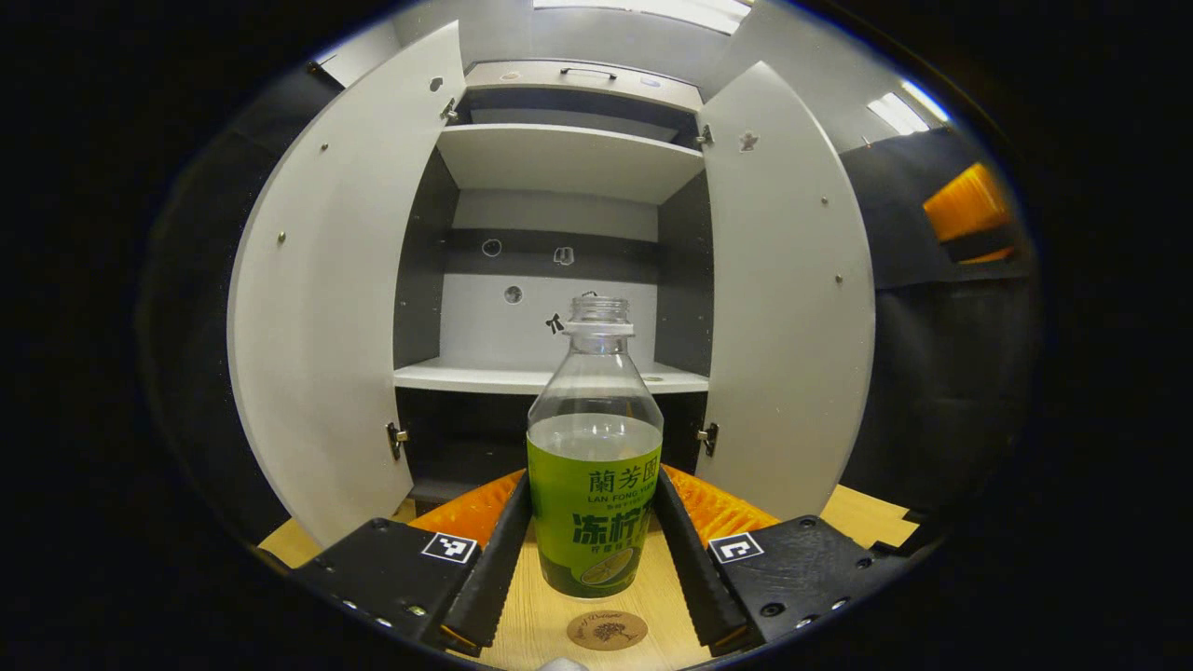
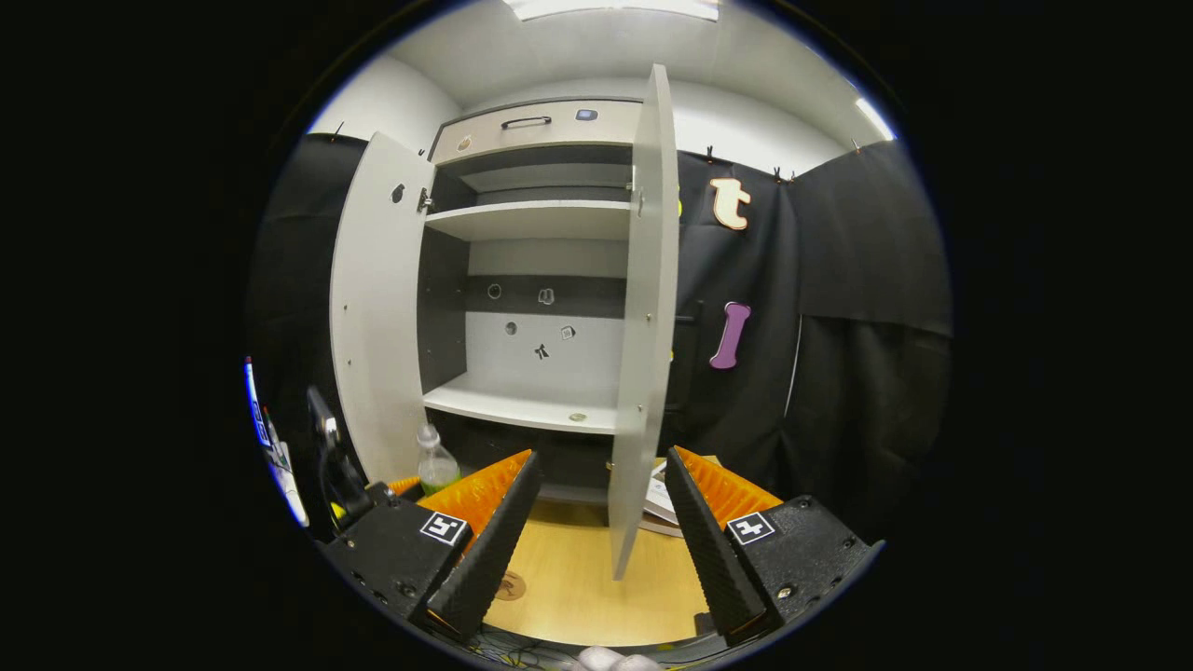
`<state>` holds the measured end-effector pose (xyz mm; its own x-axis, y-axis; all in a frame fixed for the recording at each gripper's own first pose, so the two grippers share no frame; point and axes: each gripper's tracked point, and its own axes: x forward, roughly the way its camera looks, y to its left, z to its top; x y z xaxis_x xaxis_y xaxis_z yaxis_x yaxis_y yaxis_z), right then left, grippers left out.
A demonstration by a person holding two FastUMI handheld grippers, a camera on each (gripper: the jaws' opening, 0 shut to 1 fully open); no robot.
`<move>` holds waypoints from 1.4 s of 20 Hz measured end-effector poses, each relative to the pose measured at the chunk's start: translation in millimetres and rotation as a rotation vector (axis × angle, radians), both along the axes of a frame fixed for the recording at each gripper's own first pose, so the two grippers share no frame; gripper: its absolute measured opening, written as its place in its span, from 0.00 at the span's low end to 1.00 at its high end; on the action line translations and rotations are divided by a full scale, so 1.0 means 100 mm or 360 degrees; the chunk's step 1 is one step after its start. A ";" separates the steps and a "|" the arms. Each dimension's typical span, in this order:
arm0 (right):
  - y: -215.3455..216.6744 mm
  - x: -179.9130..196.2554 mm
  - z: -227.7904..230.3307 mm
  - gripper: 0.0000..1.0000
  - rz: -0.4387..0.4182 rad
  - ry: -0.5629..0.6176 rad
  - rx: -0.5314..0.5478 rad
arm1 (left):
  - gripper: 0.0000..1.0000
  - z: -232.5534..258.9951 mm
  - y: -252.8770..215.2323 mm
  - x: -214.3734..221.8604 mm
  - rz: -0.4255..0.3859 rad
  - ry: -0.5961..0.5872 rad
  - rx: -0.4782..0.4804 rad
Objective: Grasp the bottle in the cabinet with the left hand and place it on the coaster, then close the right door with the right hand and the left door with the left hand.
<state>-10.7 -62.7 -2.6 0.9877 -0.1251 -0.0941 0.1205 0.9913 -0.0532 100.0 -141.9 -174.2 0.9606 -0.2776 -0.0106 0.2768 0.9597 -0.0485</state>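
A clear uncapped bottle with a green label and green drink stands upright between my left gripper's fingers, which press on both its sides. It is in front of the open cabinet, over the wooden table. A round brown coaster lies on the table just nearer to me than the bottle's base. In the right gripper view the bottle shows small at the lower left, beside the left door. My right gripper is open, facing the edge of the right door. The coaster lies near its left finger.
Both cabinet doors stand wide open. The white shelves are bare. A drawer with a dark handle tops the cabinet. Papers lie on the table behind the right door. Black cloth walls the booth.
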 end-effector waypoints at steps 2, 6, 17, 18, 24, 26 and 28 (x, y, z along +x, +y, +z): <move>-0.06 -0.06 0.00 0.83 -0.0031 0.0018 -0.0026 | 0.75 -0.25 -0.13 -0.09 -0.0066 -0.0011 -0.0007; -0.12 -0.13 -0.04 0.83 -0.0072 0.0078 -0.0096 | 0.75 -0.80 -0.22 -0.18 -0.0128 0.0024 -0.0034; -0.13 -0.17 -0.30 0.84 -0.0097 0.0207 -0.0198 | 0.75 -1.72 -0.34 0.08 -0.0201 0.0099 0.0032; -0.13 -0.19 -0.30 0.84 -0.0098 0.0207 -0.0211 | 0.76 -1.77 -0.34 0.09 -0.0207 0.0110 0.0033; -0.20 -0.23 -0.34 0.83 -0.0121 0.0233 -0.0220 | 0.77 -1.89 -0.30 0.06 -0.0196 0.0119 0.0074; -0.21 -0.24 -0.35 0.84 -0.0130 0.0233 -0.0199 | 0.82 -1.81 -0.26 0.06 -0.0157 0.0108 0.0105; -0.20 -0.25 -0.36 0.84 -0.0129 0.0229 -0.0192 | 0.97 -1.68 -0.24 0.03 -0.0150 0.0070 0.0108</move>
